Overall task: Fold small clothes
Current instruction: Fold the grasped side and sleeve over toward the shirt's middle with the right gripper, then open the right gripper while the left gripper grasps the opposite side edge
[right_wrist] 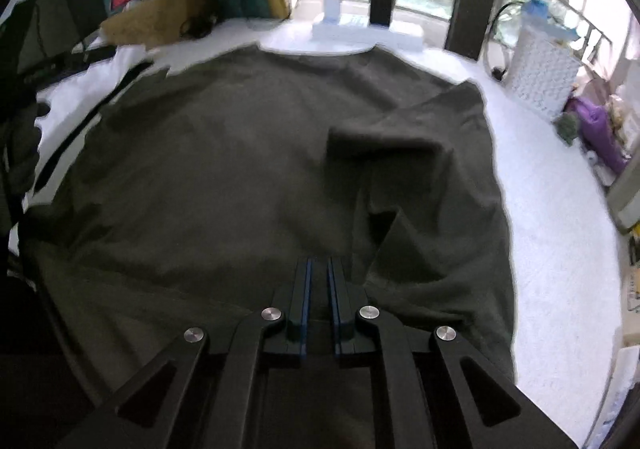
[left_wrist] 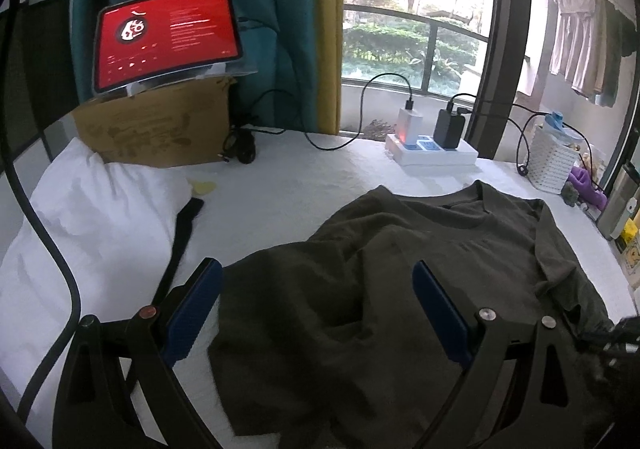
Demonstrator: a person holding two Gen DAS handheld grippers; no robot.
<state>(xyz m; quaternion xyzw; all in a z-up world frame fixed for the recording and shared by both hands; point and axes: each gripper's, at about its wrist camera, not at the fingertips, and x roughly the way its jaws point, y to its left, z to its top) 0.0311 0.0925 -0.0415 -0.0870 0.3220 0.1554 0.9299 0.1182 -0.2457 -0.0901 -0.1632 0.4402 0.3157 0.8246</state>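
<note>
Left wrist view, red-screen tablet [left_wrist: 166,37] (text unreadable), cardboard box [left_wrist: 160,129] print illegible

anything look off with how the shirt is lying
The dark olive shirt is not flat: near its right edge a flap is doubled back onto the body, with a peaked wrinkle below it. The right gripper looks shut on the cloth there.

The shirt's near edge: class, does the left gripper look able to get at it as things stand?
Probably yes. The left gripper hangs with its jaws wide apart right over the shirt, and nothing lies between them and the cloth. The white bedding sits off to one side.
</note>
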